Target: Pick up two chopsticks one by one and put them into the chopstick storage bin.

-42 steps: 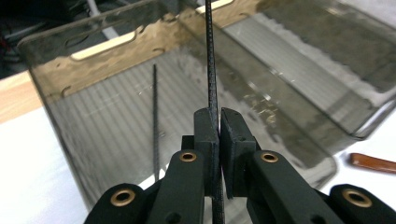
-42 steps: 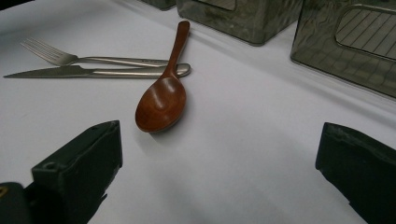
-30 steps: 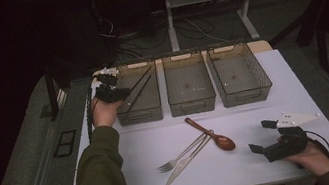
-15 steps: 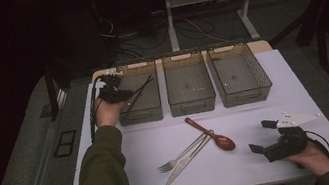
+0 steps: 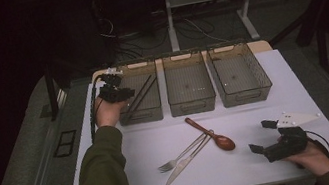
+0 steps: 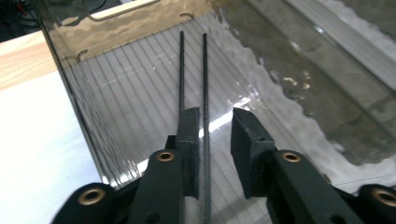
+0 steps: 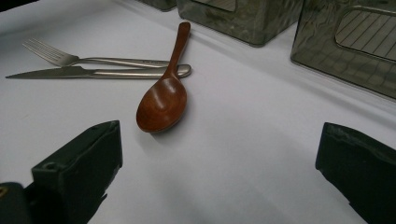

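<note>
Two black chopsticks (image 5: 142, 92) lie lengthwise in the left clear bin (image 5: 142, 114). My left gripper (image 5: 125, 94) hangs over that bin's near left corner. Its jaws have just been opening. In the left gripper view, one chopstick (image 6: 204, 70) runs through the gap of the left gripper (image 6: 212, 114) untouched, and the other passes behind the left jaw. My right gripper (image 5: 262, 137) rests open at the table's front right. In the right gripper view, a brown wooden spoon (image 7: 163, 100) lies ahead of the wide-open right gripper (image 7: 219, 140).
A metal fork (image 5: 178, 158) and knife (image 5: 184, 162) lie side by side at the table's middle, their handles under the spoon (image 5: 212, 135). The middle bin (image 5: 192, 103) and right bin (image 5: 246, 94) stand in a row at the back. A white sheet covers the table.
The left gripper's jaws have parted and the chopsticks have settled lower into the left bin. Both hands stay where they were.
</note>
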The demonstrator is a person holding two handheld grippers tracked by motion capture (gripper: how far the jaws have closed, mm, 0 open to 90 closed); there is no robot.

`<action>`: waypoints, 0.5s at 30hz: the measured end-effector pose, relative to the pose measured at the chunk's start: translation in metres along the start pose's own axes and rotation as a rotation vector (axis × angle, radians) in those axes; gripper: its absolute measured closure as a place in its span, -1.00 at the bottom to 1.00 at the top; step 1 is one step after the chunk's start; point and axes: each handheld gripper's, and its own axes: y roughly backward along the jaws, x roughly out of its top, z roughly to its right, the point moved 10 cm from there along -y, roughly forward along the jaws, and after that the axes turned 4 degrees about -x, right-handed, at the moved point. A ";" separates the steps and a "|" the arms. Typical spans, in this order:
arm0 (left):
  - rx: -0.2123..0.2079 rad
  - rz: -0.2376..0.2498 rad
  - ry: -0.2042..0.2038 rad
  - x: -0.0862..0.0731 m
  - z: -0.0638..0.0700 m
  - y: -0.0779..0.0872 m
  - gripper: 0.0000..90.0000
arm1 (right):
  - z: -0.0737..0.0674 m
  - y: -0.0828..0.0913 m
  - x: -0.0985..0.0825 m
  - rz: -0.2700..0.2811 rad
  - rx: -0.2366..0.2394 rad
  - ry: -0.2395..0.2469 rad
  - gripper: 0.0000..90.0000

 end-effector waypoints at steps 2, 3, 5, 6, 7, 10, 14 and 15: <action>-0.008 0.013 -0.002 0.002 0.004 0.003 0.50 | 0.000 0.000 0.000 -0.001 0.001 -0.002 -1.00; -0.017 0.021 -0.004 0.003 0.006 0.005 0.44 | 0.000 0.000 0.000 -0.001 0.000 -0.003 -1.00; -0.040 0.032 -0.012 0.005 0.013 0.010 0.33 | 0.000 0.000 0.000 0.001 0.000 -0.003 -1.00; -0.053 0.031 -0.022 0.005 0.017 0.013 0.28 | 0.000 0.000 0.000 0.001 0.000 -0.003 -1.00; -0.064 0.032 -0.034 0.006 0.021 0.015 0.22 | 0.000 -0.001 0.000 0.000 0.000 -0.003 -1.00; -0.101 0.076 -0.050 0.010 0.036 0.025 0.14 | 0.000 -0.002 0.000 -0.002 0.002 -0.003 -1.00; -0.148 0.119 -0.059 0.010 0.055 0.035 0.03 | 0.000 -0.003 0.003 0.006 0.008 -0.001 -1.00; -0.166 0.122 -0.074 0.009 0.059 0.037 0.00 | -0.001 -0.004 0.003 0.003 0.008 -0.002 -1.00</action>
